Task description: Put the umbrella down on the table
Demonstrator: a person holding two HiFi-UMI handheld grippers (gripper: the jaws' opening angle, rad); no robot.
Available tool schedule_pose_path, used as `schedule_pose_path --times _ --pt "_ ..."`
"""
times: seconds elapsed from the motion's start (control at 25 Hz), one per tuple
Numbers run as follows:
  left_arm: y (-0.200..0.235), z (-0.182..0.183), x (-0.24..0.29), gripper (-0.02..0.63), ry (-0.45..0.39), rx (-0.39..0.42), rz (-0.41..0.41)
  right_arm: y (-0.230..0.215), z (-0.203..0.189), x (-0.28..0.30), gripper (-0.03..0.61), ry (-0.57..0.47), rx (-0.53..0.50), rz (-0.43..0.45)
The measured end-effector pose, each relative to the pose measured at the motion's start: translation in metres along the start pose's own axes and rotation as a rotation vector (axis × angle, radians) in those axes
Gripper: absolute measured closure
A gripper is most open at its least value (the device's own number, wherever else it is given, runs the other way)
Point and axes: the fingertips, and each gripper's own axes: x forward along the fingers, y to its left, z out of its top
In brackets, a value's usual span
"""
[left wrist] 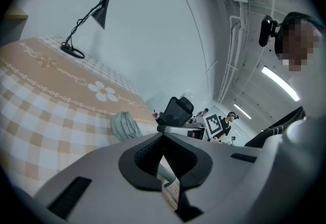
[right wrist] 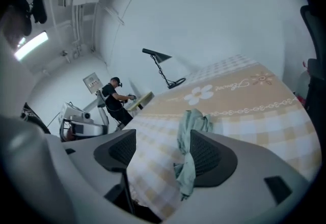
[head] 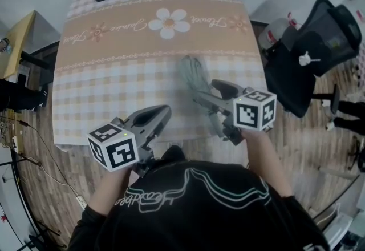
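The cursive script beside the daisy print on the table cloth is too small for me to read. My right gripper is tilted downward over the near edge. Its jaws are spread wide and grip nothing. The umbrella, a limp bundle of pale green fabric, lies on the checked cloth just beyond them. My left gripper sits at the near left with its ribbed pads pinched together.
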Motion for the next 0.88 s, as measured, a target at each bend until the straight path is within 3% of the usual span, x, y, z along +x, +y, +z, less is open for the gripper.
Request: schedule_pose_path --times 0.12,0.16,0.28,0.32,0.52,0.72,0.88 --pt "-0.021 -0.004 -0.002 0.617 -0.022 0.012 -0.002 0.035 0.003 -0.028 0.24 -0.047 -0.042 0.071" --pt "-0.028 -0.006 -0.002 0.617 -0.029 0.013 -0.003 0.043 0.004 -0.038 0.272 -0.074 -0.072 0.071" --pt "-0.047 -0.012 -0.002 0.617 -0.048 0.016 0.004 0.057 0.007 -0.068 0.487 -0.165 -0.157 0.031" --pt "-0.055 -0.014 -0.002 0.617 -0.053 0.023 0.004 0.06 0.005 -0.076 0.514 -0.184 -0.167 0.029" --pt "-0.095 -0.025 -0.006 0.617 -0.08 0.067 -0.017 0.09 -0.002 -0.116 0.566 -0.261 -0.111 0.161" --pt "-0.125 -0.035 -0.017 0.617 -0.118 0.129 0.001 0.127 -0.026 -0.145 0.566 -0.228 -0.283 0.261" --pt "-0.146 -0.046 -0.023 0.617 -0.14 0.155 0.0 0.141 -0.041 -0.164 0.566 -0.213 -0.306 0.287"
